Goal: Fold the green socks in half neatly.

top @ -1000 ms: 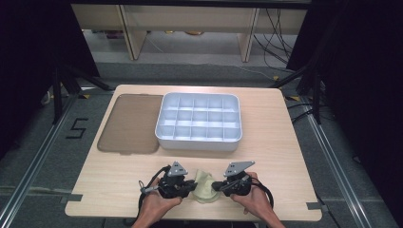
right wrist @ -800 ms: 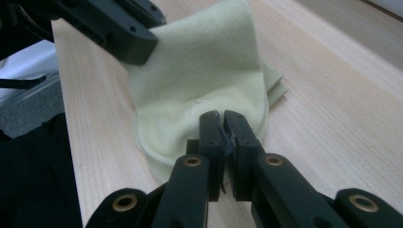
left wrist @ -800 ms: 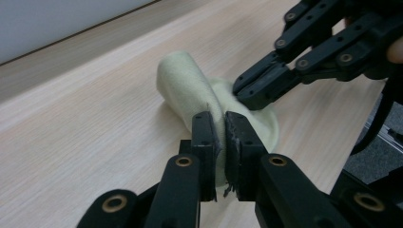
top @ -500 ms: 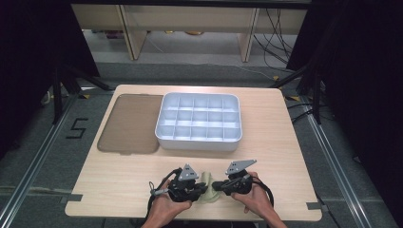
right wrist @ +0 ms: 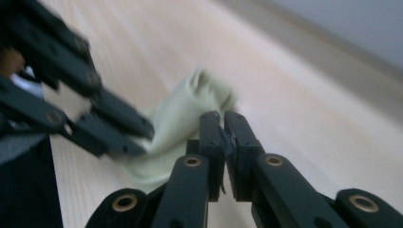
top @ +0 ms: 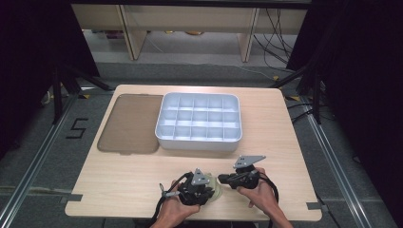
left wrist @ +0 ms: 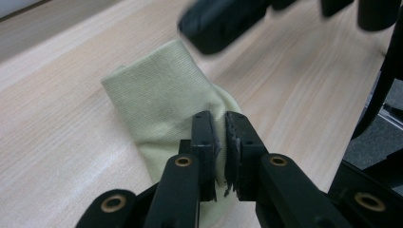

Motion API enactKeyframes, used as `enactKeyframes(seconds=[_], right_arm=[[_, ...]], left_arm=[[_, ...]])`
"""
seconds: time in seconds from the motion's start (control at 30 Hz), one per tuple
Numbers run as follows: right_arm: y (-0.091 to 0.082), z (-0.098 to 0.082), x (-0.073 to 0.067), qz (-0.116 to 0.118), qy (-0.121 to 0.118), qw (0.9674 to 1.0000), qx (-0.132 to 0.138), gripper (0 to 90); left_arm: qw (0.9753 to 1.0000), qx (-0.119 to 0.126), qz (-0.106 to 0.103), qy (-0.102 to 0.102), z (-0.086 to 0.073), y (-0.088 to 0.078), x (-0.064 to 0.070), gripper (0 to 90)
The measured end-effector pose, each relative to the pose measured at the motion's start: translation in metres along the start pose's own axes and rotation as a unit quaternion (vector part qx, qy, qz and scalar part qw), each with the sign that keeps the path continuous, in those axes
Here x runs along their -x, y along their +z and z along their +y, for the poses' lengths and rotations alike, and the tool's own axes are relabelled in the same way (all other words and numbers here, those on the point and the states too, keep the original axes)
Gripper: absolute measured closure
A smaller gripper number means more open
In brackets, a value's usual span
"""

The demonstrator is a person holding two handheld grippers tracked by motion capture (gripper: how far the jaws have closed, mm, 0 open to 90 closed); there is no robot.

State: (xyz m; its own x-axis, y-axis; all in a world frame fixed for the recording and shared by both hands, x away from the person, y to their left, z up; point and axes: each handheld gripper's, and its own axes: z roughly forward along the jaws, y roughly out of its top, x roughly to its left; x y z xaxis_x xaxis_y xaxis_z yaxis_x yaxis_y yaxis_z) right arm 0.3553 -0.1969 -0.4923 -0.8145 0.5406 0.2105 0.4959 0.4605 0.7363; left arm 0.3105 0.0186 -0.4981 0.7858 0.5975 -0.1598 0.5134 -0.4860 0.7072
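Note:
A pale yellow-green cloth [top: 218, 191] lies bunched near the table's front edge, between my two grippers. My left gripper [top: 212, 190] comes at it from the left. In the left gripper view its jaws [left wrist: 219, 128] are pinched on a fold of the cloth [left wrist: 157, 95]. My right gripper [top: 222, 180] meets the cloth from the right. In the right gripper view its jaws [right wrist: 219, 124] stand shut at the raised edge of the cloth [right wrist: 183, 111], and the left gripper's fingers [right wrist: 119, 128] cover the cloth's other side.
A white tray [top: 199, 142] with several empty compartments sits mid-table, and a flat brown lid [top: 130, 123] lies to its left. The wooden table [top: 119, 185] ends just behind my hands.
My left gripper has moved right and slightly down, close up to the right gripper, and now covers most of the cloth. The right gripper has stayed put.

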Motion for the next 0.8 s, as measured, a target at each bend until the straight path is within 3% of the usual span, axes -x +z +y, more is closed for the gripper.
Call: enactKeyframes(seconds=[0.03,0.17,0.2,0.27,0.3,0.33,0.4,0.47,0.53,0.7,0.73,0.8], right_arm=[[-0.005,0.003,-0.002,-0.002,0.011,0.9999,0.012,86.4],[-0.011,0.012,-0.006,0.005,-0.007,0.9991,0.041,86.4],[-0.01,0.013,-0.008,0.008,-0.012,0.9993,0.035,86.4],[-0.008,0.014,-0.012,0.011,-0.004,0.9993,0.035,86.4],[-0.005,0.016,-0.01,0.016,-0.025,0.9989,0.036,86.4],[-0.001,0.019,-0.014,0.022,-0.014,0.9991,0.033,86.4],[0.005,0.02,-0.017,0.027,-0.013,0.9991,0.029,86.4],[0.01,0.02,-0.018,0.025,-0.023,0.9992,0.019,86.4],[0.014,0.018,-0.018,0.023,-0.015,0.9996,0.011,86.4],[0.019,0.013,-0.012,0.007,-0.017,0.9997,-0.013,86.7],[0.023,0.01,-0.011,0.007,-0.01,0.9996,-0.025,87.0],[0.023,0.01,-0.009,0.0,-0.018,0.9994,-0.028,87.0]], left_arm=[[1.0,0.0,0.0,0.0,0.0,0.0,0.0,82.0],[1.0,-0.002,-0.002,0.002,0.0,0.001,0.0,82.0],[1.0,0.0,-0.003,-0.007,-0.001,0.001,0.001,81.9],[1.0,0.0,-0.002,-0.008,-0.001,0.001,0.001,82.0],[1.0,0.0,-0.001,-0.008,-0.001,0.001,0.002,82.0],[1.0,-0.002,0.0,0.007,0.0,0.001,0.0,81.9],[1.0,0.0,0.002,0.005,-0.001,0.001,0.001,81.9],[1.0,0.001,0.005,0.005,-0.001,0.001,0.002,81.7],[0.9999,-0.004,0.005,0.011,-0.001,0.0,0.002,81.0],[1.0,0.004,-0.004,0.002,-0.002,0.0,0.001,76.5],[0.9998,0.008,-0.01,-0.015,-0.002,-0.001,0.002,74.6],[0.9996,0.004,-0.023,-0.014,-0.001,-0.002,0.001,71.6]])
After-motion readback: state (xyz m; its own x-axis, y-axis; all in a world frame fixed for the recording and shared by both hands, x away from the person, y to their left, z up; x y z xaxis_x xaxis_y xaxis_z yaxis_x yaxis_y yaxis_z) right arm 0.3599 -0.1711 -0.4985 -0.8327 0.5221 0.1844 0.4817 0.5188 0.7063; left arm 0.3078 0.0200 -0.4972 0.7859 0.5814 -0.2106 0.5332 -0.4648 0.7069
